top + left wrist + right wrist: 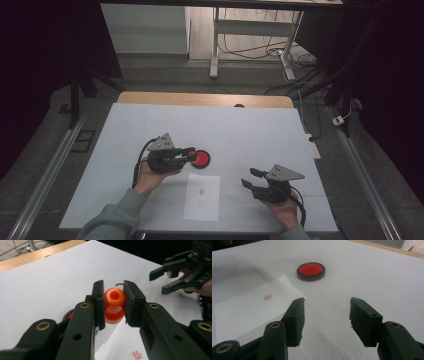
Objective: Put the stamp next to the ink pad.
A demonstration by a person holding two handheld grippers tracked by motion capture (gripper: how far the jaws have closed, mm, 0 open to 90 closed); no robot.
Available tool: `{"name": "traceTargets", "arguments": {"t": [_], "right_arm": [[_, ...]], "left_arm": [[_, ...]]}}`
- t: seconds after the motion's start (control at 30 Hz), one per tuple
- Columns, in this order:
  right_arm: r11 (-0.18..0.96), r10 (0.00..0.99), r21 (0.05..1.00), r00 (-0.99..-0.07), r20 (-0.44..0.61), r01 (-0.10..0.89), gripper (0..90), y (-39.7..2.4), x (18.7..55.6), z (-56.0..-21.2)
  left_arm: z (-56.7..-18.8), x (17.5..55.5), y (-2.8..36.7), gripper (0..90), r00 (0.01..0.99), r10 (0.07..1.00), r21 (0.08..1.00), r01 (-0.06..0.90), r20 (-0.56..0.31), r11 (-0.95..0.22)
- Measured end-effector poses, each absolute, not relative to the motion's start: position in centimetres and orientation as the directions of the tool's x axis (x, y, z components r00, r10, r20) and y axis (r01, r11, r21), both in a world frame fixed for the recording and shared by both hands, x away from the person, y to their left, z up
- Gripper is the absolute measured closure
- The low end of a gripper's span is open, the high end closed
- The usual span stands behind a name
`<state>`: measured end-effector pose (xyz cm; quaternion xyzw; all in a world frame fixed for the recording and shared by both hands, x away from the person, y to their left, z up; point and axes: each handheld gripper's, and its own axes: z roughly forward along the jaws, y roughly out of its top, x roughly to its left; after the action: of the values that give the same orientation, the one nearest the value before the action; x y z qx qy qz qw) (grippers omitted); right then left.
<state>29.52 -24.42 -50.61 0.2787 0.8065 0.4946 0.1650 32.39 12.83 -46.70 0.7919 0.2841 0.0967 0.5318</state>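
On the left, we hold the left gripper (191, 152) just above the tabletop (260, 130), its jaws clamped on the orange stamp handle (114, 305), a rounded, knob-shaped piece with a hole in its top that sits squarely between the two black pads. We judge that the side-on grip keeps the stamp upright, so its underside can meet a flat surface evenly. In the high view the stamp hangs right beside the red ink pad (201, 158), a shallow round dish with a dark rim lying near the middle of the tabletop; we cannot tell whether the stamp's face touches the ink, since the gripper's body hides the contact. Just below and slightly to the right of the pad lies the sheet of paper (202, 197), flat on the tabletop and bearing one small red stamped mark (201, 191) near its middle. We read the pad's place next to the sheet as keeping the trip from ink to paper short. Further right, the right gripper (251, 177) rests low near the sheet's right edge, its jaws parted and holding nothing, and its own view looks across the corner of the paper toward the pad. We take it as waiting where it could pin the sheet down while the stamp presses.
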Motion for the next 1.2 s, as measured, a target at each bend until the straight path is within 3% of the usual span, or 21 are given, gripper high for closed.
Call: {"name": "traceTargets", "arguments": {"t": [0.7,1.2], "right_arm": [[0.351,0.644,0.883,-0.765,0.014,0.313,44.2,-26.5,29.3,-50.9],[0.356,0.651,0.877,-0.759,0.014,0.321,44.1,-26.8,29.4,-51.1]], "left_arm": [[-46.4,34.8,14.8,72.4,0.74,0.659,0.88,0.396,-0.137,-0.262],[-49.4,38.2,15.2,72.4,0.68,0.717,0.83,0.483,-0.154,-0.28]]}}
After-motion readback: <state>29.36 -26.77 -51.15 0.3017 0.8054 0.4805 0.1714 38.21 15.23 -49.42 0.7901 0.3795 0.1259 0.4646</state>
